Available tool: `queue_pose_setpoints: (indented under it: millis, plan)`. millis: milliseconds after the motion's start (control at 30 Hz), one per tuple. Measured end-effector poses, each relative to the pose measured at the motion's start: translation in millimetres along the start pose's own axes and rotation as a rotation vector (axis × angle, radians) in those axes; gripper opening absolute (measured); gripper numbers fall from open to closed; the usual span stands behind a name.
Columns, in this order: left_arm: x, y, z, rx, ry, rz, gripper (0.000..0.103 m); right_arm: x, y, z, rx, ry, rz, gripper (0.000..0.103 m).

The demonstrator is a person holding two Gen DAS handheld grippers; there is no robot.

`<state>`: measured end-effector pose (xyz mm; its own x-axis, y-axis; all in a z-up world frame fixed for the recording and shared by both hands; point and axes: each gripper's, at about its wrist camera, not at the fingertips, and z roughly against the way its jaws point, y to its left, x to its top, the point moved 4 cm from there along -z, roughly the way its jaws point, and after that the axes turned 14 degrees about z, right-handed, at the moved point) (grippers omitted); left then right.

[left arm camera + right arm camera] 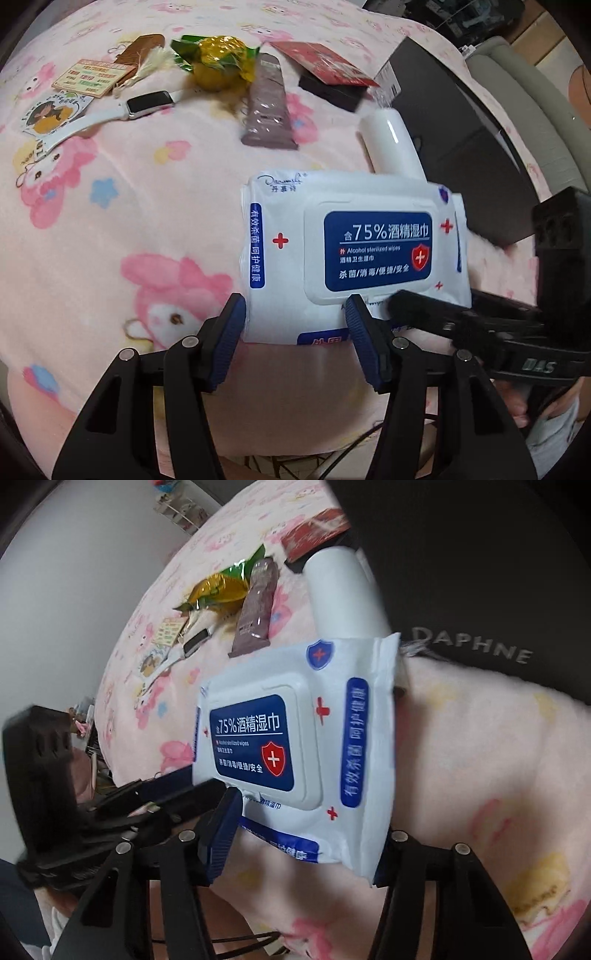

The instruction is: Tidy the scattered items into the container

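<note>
A white and blue pack of alcohol wipes (351, 240) (295, 738) hangs just above the pink blanket. My left gripper (295, 317) is shut on its near left corner, one pad at the edge and the other over the face. My right gripper (310, 819) is shut across the pack's other end, its right finger hidden behind the pack's edge. Each gripper shows in the other's view: the right fingers (413, 306) and the left fingers (177, 786). The black box (461, 147) (472, 590) marked DAPHNE stands just beyond the pack.
On the blanket (110, 221) lie a white bottle (391, 144), a brown tube (267, 103), a yellow wrapped item (221, 62), a white smartwatch (147, 105), a comb (140, 48), cards (92, 77) and a red card on a small dark box (325, 70).
</note>
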<state>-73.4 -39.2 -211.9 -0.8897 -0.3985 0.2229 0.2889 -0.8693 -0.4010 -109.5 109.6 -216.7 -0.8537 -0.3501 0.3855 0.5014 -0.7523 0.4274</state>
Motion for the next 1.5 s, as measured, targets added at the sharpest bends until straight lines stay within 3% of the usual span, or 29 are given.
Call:
queue_pose_setpoints:
  millis: [233, 433, 667, 733, 800, 900, 1000, 1167, 1500]
  plan:
    - [12, 14, 17, -0.011, -0.072, 0.078, 0.056, -15, -23, 34, -0.036, -0.046, -0.044, 0.054]
    - [20, 16, 10, -0.011, -0.083, 0.089, 0.056, -17, -18, 23, -0.029, -0.024, -0.051, 0.056]
    - [32, 13, 4, -0.059, -0.137, 0.096, 0.063, -5, -24, 29, -0.023, -0.142, -0.124, 0.057]
    - [34, 16, 3, -0.097, -0.126, 0.123, 0.064, -4, -24, 23, -0.004, -0.132, -0.131, 0.047]
    - [33, 18, 1, -0.152, -0.102, 0.149, 0.059, -4, -22, 21, 0.005, -0.128, -0.131, 0.039]
    - [24, 9, 3, -0.175, -0.079, 0.120, 0.057, -5, -18, 26, 0.022, -0.140, -0.117, 0.033]
    - [15, 0, 10, -0.164, -0.076, 0.084, 0.055, -1, -11, 37, 0.010, -0.158, -0.089, 0.033]
    - [6, -19, 29, -0.210, -0.073, 0.066, 0.053, 6, -11, 66, -0.014, -0.214, -0.072, 0.033]
    - [4, -75, 66, -0.266, -0.129, -0.017, 0.053, 0, -25, 125, -0.036, -0.318, -0.081, 0.034]
